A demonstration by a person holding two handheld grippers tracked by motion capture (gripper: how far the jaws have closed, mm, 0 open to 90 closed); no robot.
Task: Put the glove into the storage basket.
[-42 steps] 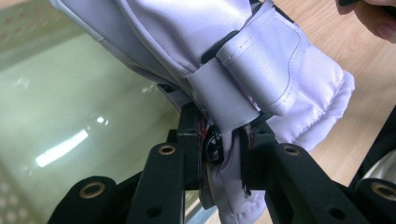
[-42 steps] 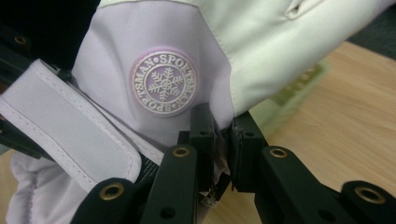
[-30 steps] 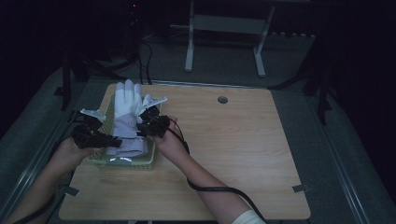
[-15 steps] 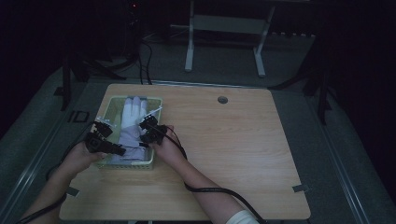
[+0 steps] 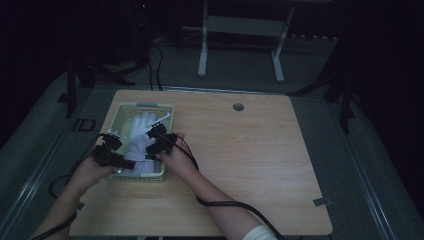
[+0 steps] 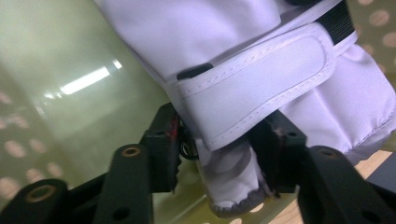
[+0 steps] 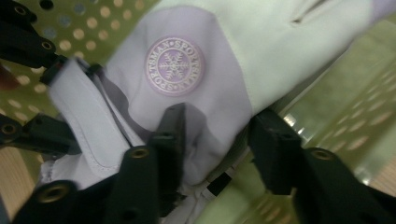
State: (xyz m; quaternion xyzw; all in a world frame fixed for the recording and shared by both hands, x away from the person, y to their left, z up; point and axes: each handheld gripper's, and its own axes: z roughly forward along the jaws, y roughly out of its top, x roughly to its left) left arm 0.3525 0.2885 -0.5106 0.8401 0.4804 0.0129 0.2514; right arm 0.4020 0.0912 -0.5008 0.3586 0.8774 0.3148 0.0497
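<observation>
A white and lavender padded glove (image 5: 140,140) lies inside a pale green perforated basket (image 5: 145,106) on the left of the wooden table. My left gripper (image 5: 125,162) is at the basket's near left corner. In the left gripper view its jaws (image 6: 219,154) close on the glove's strapped cuff (image 6: 252,84). My right gripper (image 5: 153,145) comes in from the basket's right side. In the right gripper view it (image 7: 215,140) pinches the glove's edge below a round snowflake badge (image 7: 174,66). The left gripper's black jaws (image 7: 28,42) also show there at the left.
The basket's wall (image 6: 56,70) is close behind the glove. The wooden table (image 5: 260,160) spreads out bare to the right, with a round cable hole (image 5: 238,107) near its far edge. A black cable (image 5: 235,205) runs along the right forearm. Dark floor and a metal stand lie beyond.
The glove was held up over the basket a second ago. Both grippers have since lowered it into the basket and drawn back toward the near end.
</observation>
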